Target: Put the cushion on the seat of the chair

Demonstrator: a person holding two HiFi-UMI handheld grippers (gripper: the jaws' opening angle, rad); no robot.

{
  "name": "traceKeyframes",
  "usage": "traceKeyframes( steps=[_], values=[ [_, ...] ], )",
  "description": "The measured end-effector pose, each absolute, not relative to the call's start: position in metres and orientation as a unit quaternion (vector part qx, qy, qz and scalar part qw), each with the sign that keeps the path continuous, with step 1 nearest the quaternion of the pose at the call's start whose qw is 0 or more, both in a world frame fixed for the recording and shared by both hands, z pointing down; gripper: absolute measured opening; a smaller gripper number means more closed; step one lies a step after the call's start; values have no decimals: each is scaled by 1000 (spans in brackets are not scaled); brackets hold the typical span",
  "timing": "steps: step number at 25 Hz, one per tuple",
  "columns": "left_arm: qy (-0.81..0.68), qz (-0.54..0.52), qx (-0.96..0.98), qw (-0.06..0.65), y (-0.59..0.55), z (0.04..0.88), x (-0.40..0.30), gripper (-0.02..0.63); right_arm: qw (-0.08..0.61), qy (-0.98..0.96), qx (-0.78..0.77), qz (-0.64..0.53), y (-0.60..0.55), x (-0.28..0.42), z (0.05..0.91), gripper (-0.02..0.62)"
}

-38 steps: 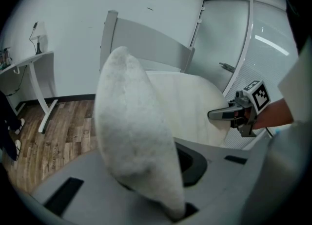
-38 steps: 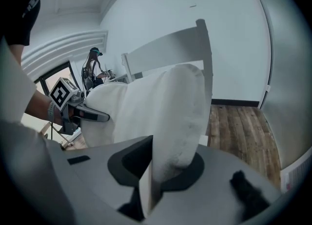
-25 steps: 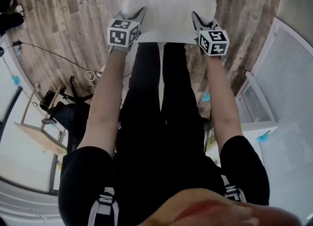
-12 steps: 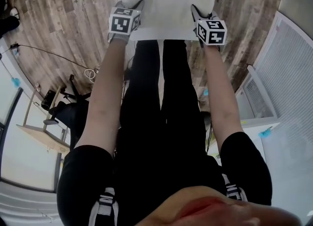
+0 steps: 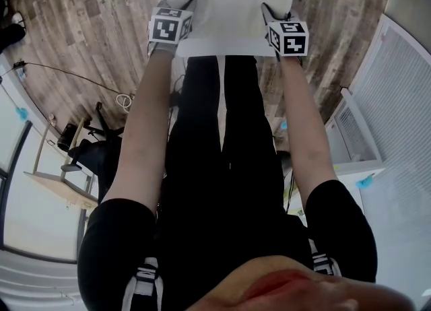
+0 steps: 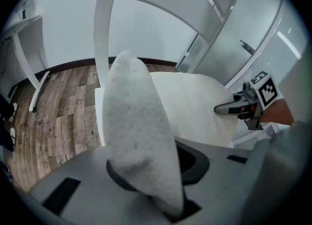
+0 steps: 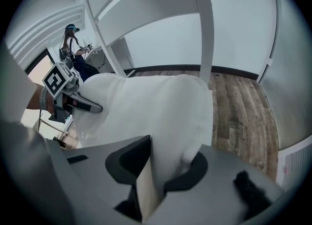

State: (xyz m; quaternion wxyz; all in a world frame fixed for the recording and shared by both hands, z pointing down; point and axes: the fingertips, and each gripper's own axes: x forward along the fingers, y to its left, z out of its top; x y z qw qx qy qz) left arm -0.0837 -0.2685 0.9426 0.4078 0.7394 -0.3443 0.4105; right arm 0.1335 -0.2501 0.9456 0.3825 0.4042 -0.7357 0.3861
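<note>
Head view: both grippers are held out over the white chair, one at each near corner of the cushion [image 5: 232,0]. The left gripper [image 5: 183,12] is on the near left corner and the right gripper [image 5: 271,15] on the near right corner. Each marker cube faces up toward the camera.

Cushion: white and soft, spread across the chair seat [image 5: 222,48]. A strip of the seat's front edge shows just below the cushion's near side. Wood floor [image 5: 87,27] lies on both sides of the chair.

Left gripper view: the left gripper [image 6: 158,180] has its jaws only narrowly apart, and they have just been opening. The cushion's [image 6: 136,121] corner stands up between them as a thin ridge, pinched at its base where it runs down into the gap. Beyond the ridge the cushion flattens out over the seat toward the right gripper [image 6: 236,108]. The chair back [image 6: 105,24] rises behind as white posts.

Right gripper view: the right gripper [image 7: 163,170] also has its jaws narrowly apart, and they have just been opening. A fold of the cushion [image 7: 156,117] sits between them and fills the gap, against both inner faces. The left gripper [image 7: 80,103] shows at the far corner, its tips on the fabric. A chair back [image 7: 202,24] post stands behind.

Whether the held corners touch the seat cannot be told.
</note>
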Motion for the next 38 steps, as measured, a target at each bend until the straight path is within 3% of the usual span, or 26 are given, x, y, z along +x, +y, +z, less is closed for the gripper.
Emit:
traceKeyframes(
  steps=[6,17,32,38],
  values=[
    [-350,414,725,424,-271,957,-90,142,397,-731,403,383,-251,137,957,117],
    [-385,422,709,413,-281,969,-111,304,421,-712,415,378,-258,146,973,193],
    [-413,428,694,405,-282,967,-126,368,443,-680,454,368,-262,164,975,307],
    [-430,424,690,398,-280,963,-131,377,442,-674,464,369,-260,169,974,321]
  ],
)
